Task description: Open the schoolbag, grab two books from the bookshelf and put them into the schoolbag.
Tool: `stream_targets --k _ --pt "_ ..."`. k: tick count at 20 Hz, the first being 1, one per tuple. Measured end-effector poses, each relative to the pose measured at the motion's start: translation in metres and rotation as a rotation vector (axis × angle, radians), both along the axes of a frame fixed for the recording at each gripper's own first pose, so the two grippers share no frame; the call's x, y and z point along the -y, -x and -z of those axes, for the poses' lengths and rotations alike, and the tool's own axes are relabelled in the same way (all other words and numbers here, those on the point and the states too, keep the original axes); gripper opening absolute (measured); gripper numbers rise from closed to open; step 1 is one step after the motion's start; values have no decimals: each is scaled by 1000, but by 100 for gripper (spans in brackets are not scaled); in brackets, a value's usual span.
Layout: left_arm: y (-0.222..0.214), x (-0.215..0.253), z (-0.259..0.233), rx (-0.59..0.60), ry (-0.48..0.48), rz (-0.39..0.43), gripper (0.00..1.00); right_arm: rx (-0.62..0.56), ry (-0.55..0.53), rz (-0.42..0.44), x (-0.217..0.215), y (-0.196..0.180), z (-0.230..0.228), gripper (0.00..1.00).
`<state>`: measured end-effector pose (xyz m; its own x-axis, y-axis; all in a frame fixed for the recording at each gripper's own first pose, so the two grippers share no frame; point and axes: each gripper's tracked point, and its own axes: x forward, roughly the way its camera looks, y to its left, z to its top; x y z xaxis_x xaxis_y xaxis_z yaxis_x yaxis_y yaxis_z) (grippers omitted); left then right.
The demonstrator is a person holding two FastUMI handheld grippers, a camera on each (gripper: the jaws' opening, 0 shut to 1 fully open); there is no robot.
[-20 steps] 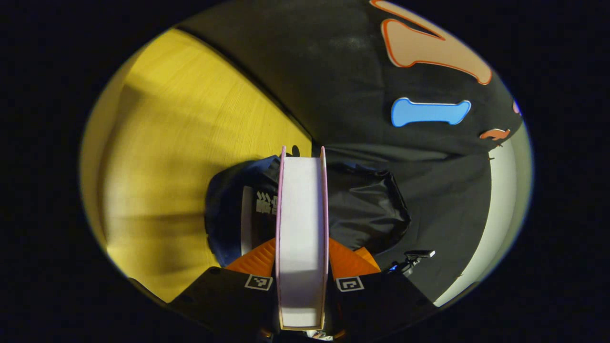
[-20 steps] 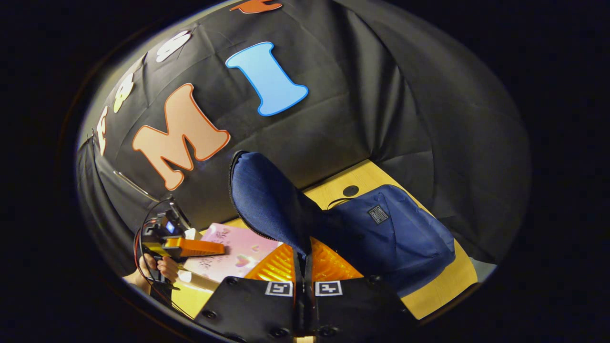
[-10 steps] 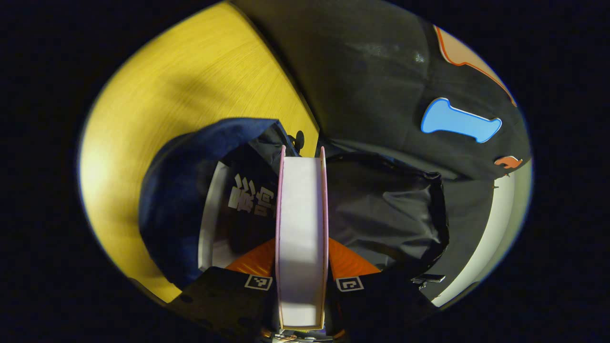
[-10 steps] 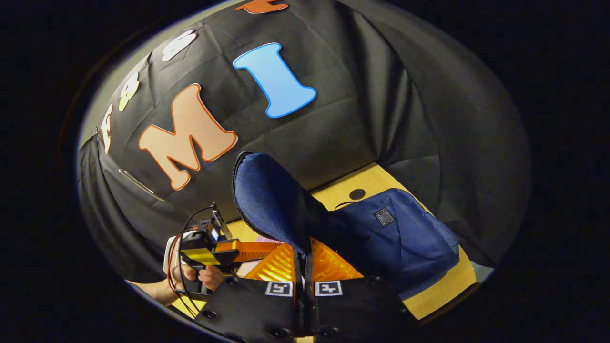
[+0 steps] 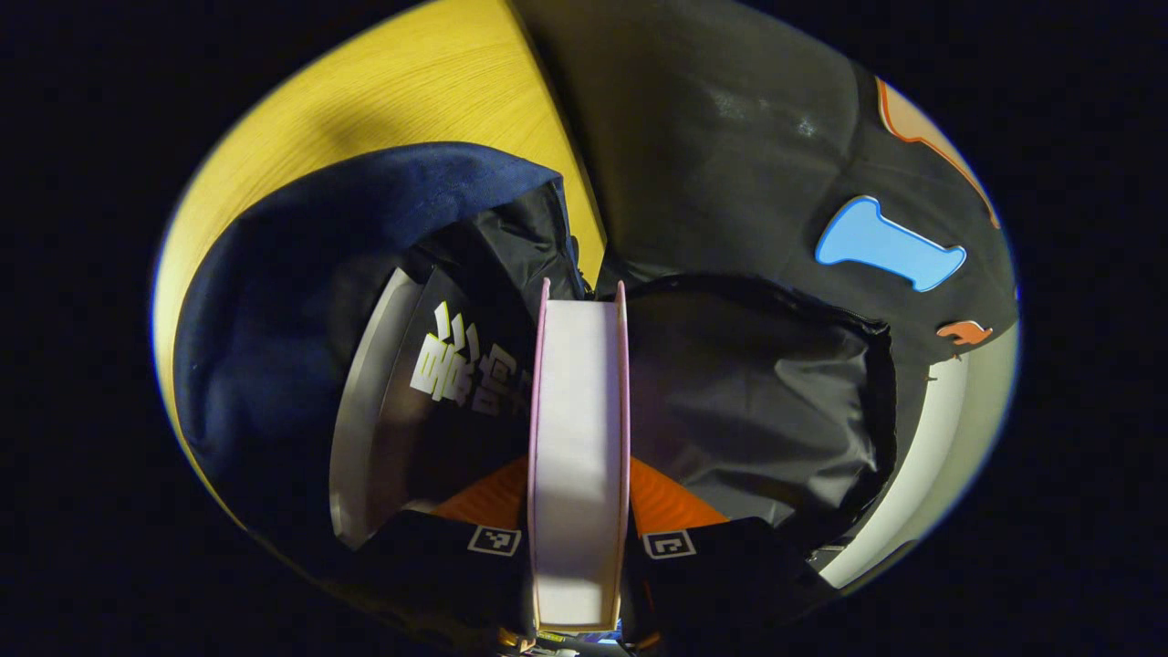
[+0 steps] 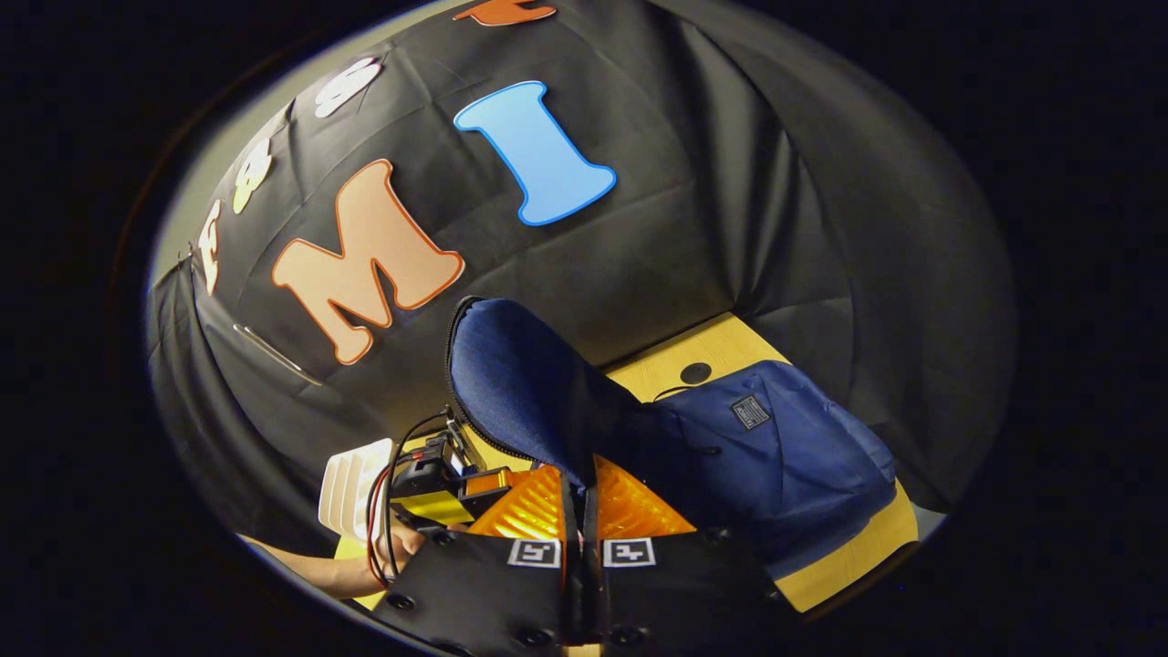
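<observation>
Step in hand: second book going in. The left gripper (image 5: 578, 474) clamps a pink book (image 5: 578, 429) edge-on, over the open bag (image 5: 274, 301), with a dark book (image 5: 456, 383) inside at 9 o'clock. The right gripper (image 6: 581, 497) pinches the flap (image 6: 520, 383) up toward 11 o'clock. Next, likely: lower the book, then release. The bag's depth is hidden, and the bookshelf (image 6: 351, 484) is cut off.

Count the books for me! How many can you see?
2. A pink book is clamped edge-on in the left gripper, above the open schoolbag. A dark book already sits inside it. Others may be hidden.
</observation>
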<state>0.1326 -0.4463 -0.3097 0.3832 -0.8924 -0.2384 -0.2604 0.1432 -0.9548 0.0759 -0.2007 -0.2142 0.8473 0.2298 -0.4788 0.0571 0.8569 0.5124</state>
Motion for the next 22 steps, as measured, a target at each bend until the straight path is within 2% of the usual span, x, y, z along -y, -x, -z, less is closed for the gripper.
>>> stream_targets --k 3,4,5,6,7,8,9,10,11,12,13,14,15,17,19,22 --pt "-6 -2 14 -33 -62 -24 32 -5 11 -5 1 0 2 5" --pt "-5 -3 14 -58 -58 -25 39 -5 11 -8 0 1 2 2" --pt "-2 -5 16 -69 -79 -19 38 -7 14 -9 1 0 1 3" --pt "5 -8 24 -66 -142 2 37 -12 17 -12 1 1 5 5" --pt "8 -13 33 -49 -230 25 41 -16 17 -13 1 1 7 3" --pt "12 -18 36 -18 -284 56 57 -18 14 -13 0 2 8 5" --pt "14 -24 30 18 -330 64 69 -21 13 -17 -1 3 10 4" --pt "13 -30 26 76 -397 94 74 -23 15 -19 -3 5 13 4" --pt "15 -43 25 156 -511 129 81 -28 18 -25 -5 7 16 3" --pt "14 -61 31 246 -660 167 100 -28 26 -30 -7 7 17 3" --pt "13 -81 28 348 -797 203 96 -27 37 -39 -9 8 19 3" --pt "7 -107 16 458 -923 209 97 -28 43 -45 -12 9 20 5" --pt "2 -133 -6 576 -1032 189 97 -27 51 -51 -15 9 21 3" --pt "-4 -172 -64 790 -1184 56 96 -22 80 -60 -20 13 23 3" --pt "7 -194 -123 928 -1220 -88 95 -18 106 -63 -22 15 26 3" --pt "47 -226 -165 1014 -1289 -238 97 -9 168 -56 -27 23 30 2"
